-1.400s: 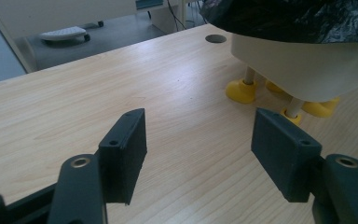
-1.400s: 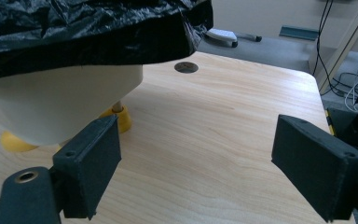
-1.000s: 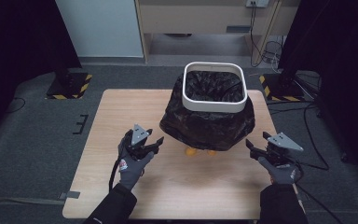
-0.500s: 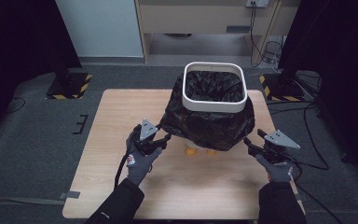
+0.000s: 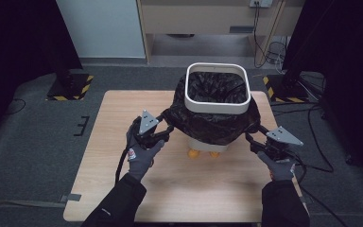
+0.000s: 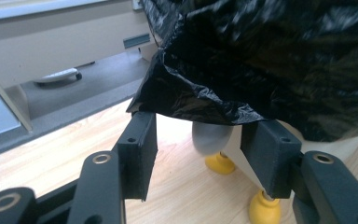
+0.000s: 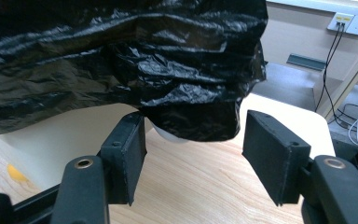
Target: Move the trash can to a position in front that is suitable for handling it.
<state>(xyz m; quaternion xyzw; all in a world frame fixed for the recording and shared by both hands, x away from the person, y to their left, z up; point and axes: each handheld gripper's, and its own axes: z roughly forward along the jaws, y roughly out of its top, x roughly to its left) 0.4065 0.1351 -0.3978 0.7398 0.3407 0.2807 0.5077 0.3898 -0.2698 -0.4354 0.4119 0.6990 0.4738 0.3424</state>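
Both gripper views show parted jaws ungripped below the black bag [image 6: 261,60], whose white bin [image 5: 217,87] shows from above

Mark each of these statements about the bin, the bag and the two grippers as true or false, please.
1. A black bag lines the white bin and hangs over its outside. True.
2. The left gripper is clamped shut on the bag. False: its jaws stand apart under the bag's hem, with no pad pressing on it.
3. The bin stands on yellow feet. True.
4. The right gripper lies flat on the floor. False: a gloved hand holds it above the wooden table, at the bag's lower corner; its jaws have just been closing, still apart.
5. The bin lies tipped on its side. False: it stands upright, its opening facing up.
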